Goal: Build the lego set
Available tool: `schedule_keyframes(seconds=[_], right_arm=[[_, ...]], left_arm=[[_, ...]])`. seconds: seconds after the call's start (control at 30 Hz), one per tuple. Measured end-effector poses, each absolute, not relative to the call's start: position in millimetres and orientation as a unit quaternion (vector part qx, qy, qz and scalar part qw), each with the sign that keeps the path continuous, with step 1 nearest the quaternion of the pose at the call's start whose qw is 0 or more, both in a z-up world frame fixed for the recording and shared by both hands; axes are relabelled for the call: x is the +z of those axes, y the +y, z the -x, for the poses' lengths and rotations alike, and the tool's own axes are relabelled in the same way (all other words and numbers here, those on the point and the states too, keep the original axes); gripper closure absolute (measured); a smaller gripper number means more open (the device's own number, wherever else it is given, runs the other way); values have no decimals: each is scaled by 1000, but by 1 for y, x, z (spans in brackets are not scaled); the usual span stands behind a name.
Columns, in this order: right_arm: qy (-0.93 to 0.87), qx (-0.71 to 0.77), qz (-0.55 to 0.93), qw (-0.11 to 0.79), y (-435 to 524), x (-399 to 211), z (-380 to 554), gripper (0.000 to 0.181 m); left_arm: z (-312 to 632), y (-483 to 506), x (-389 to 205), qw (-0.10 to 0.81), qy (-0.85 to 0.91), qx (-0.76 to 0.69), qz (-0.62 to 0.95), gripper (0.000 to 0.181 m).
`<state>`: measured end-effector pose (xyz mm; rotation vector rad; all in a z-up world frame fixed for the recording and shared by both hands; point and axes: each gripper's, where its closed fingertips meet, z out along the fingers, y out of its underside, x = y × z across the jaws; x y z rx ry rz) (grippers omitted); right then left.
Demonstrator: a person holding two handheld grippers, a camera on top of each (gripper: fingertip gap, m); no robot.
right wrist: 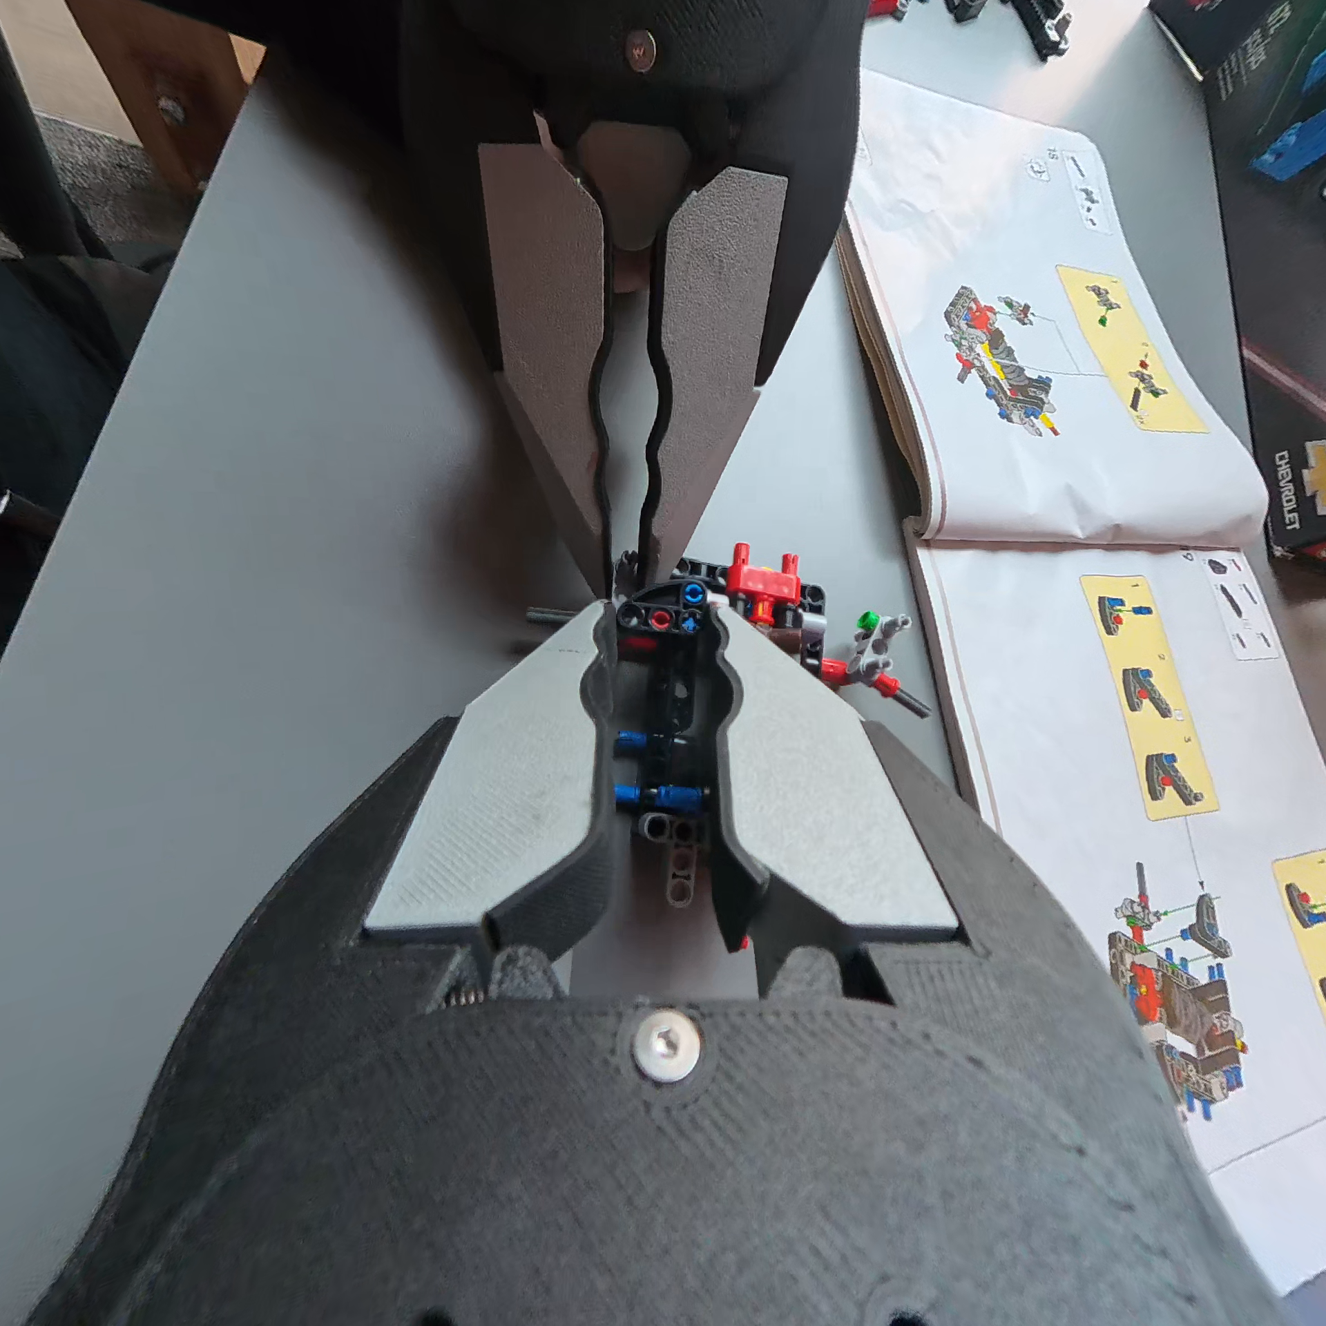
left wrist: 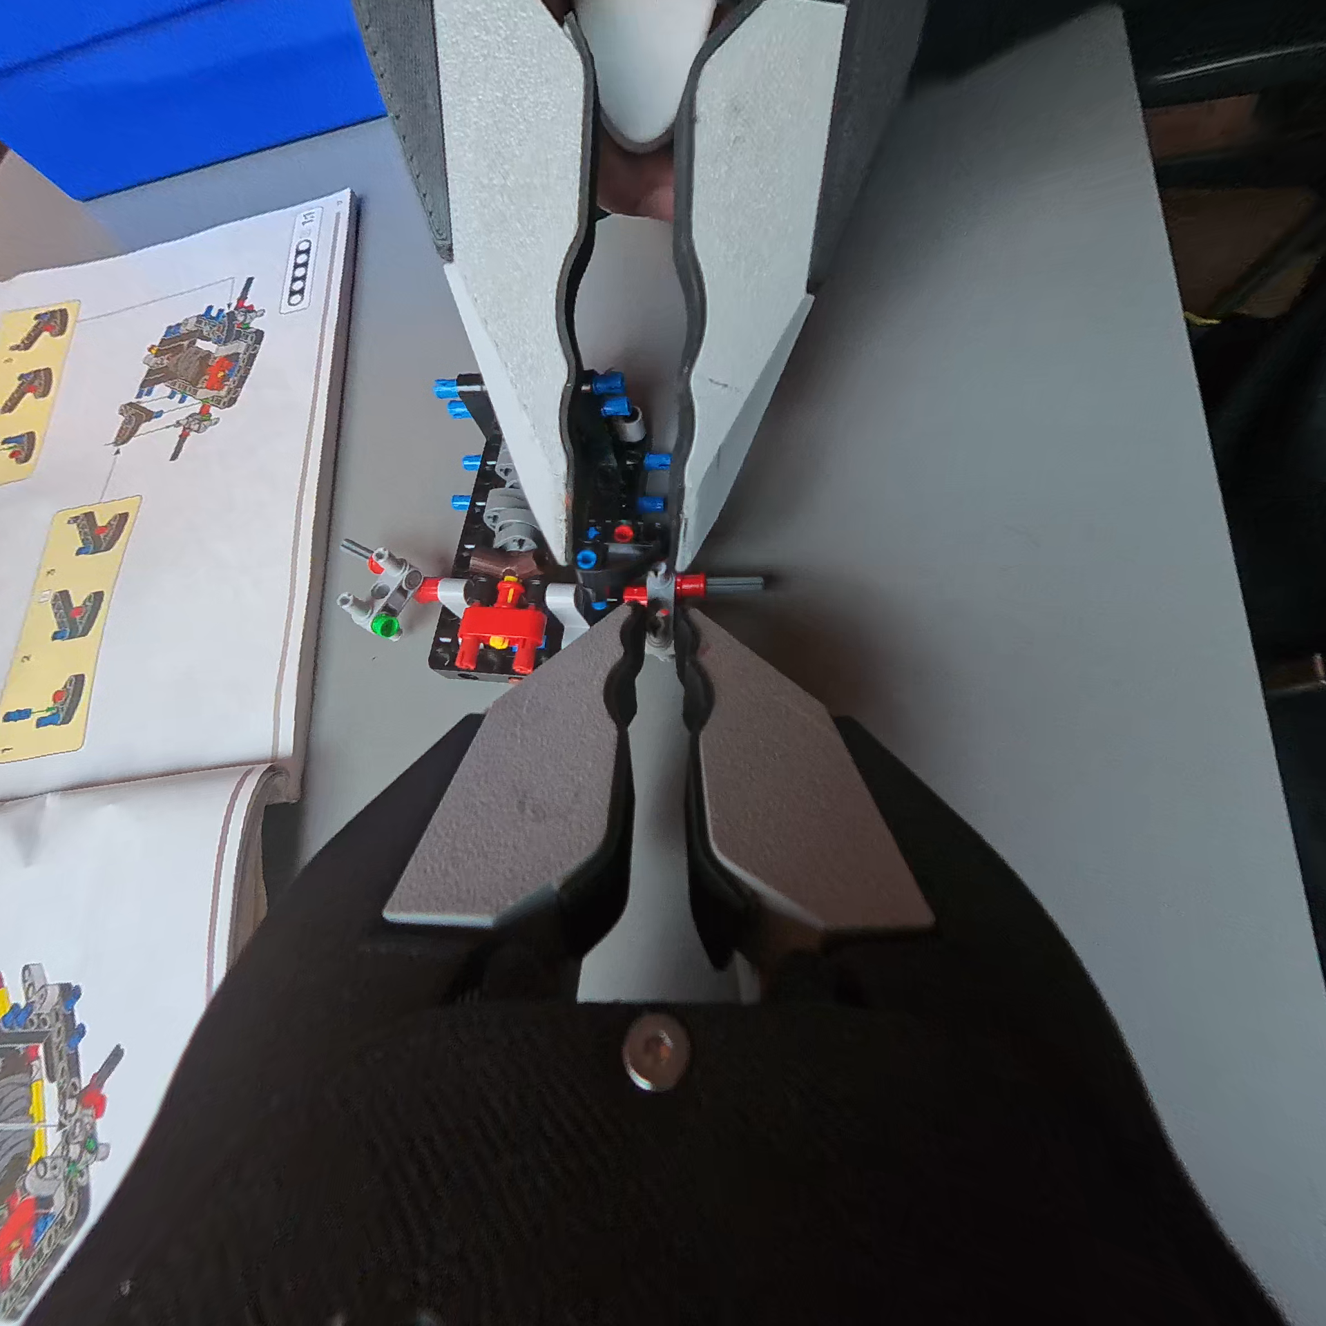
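The left gripper point(left wrist: 659, 631), with dark wavy-edged fingers, is pinched narrow on a small light-grey connector piece point(left wrist: 659, 631) threaded on a thin grey axle with red bushes point(left wrist: 717, 584) at the near end of the model. The right gripper point(right wrist: 664, 631), pale grey with rubber-lined fingers, is clamped around the black beam frame studded with blue pins point(right wrist: 664, 746), which sits deep between its fingers. The two grippers meet nose to nose above the smooth grey tabletop point(left wrist: 969, 502).

The rest of the model, carrying a red block point(left wrist: 500, 628) and a loose-hanging grey joint with a green stud point(left wrist: 380, 595), juts toward the open instruction booklet point(left wrist: 179, 502), close to its edge. The table's opposite side lies bare up to its edge. The frame's middle is hidden behind the fingers, so its joints cannot be made out. A blue box point(left wrist: 179, 86) is cut off at the corner.
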<state>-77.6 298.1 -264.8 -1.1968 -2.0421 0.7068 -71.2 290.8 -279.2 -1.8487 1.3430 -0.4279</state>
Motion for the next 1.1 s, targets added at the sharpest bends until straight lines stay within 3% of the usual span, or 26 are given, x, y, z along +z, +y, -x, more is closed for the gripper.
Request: schedule_keyframes(seconds=[0.2, 0.57, 1.1], right_arm=[[-751, 333, 481, 307, 301, -263, 73, 160], [-759, 313, 483, 304, 300, -260, 84, 160], [-773, 299, 516, 216, 306, -266, 89, 160]], left_arm=[[75, 293, -279, 415, 529, -136, 727, 171], [81, 295, -277, 412, 510, -151, 740, 167], [89, 298, -278, 414, 504, -140, 745, 173]])
